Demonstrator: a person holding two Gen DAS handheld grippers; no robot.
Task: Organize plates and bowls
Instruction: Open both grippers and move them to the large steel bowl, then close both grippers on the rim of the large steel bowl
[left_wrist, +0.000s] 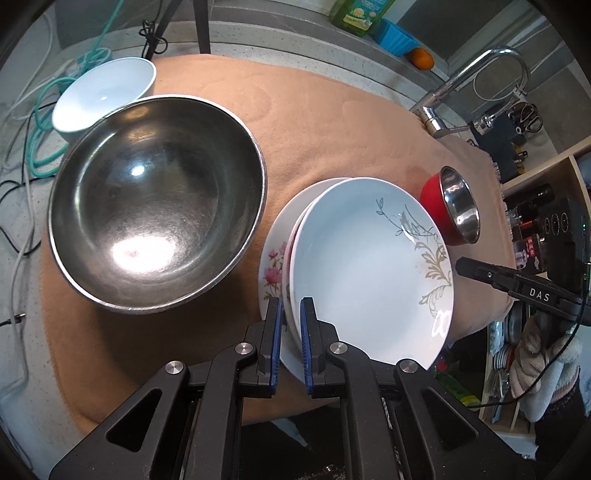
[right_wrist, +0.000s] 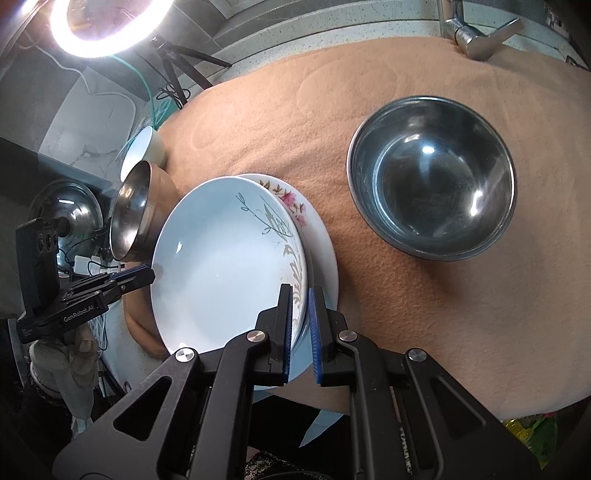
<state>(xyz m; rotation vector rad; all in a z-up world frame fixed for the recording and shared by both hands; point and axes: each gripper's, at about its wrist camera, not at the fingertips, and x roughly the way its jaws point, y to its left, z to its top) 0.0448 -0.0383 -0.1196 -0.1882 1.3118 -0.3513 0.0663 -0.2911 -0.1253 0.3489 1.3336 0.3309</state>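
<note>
Table: covered w/ a peach cloth (left_wrist: 332, 122); tap (left_wrist: 476, 74) at the far right corner.
Plates: two stacked near the front edge, roughly mid-table. Leaf plate (left_wrist: 369, 266) on top, flower plate (left_wrist: 271, 266) under it, showing as a crescent on the left side.
Left tool (left_wrist: 290, 301): narrow, pads pinched on the leaf plate's left rim, one blue pad above the rim & one below. Points steeply down.
Right tool (right_wrist: 301, 288): narrow too, clamped on the same plate's rim on the opp. side. The flower plate's edge sticks out past its outer finger. Also angled steeply down.
Leaf plate tilt: rim looks a bit raised off the flower plate at both grips; can't tell if it's fully clear of it.
Big steel bowl (left_wrist: 155, 221): upright, left of the plates, near them but not touching.
White bowl (left_wrist: 107, 92): behind the big bowl at the far left corner, rims look to be touching or nearly so.
Red bowl (left_wrist: 454, 206): red outside, steel inside, upright nr the right edge, just behind & right of the plates.
Person: only a fuzzy sleeve (left_wrist: 535, 354) seen behind the right tool.
</note>
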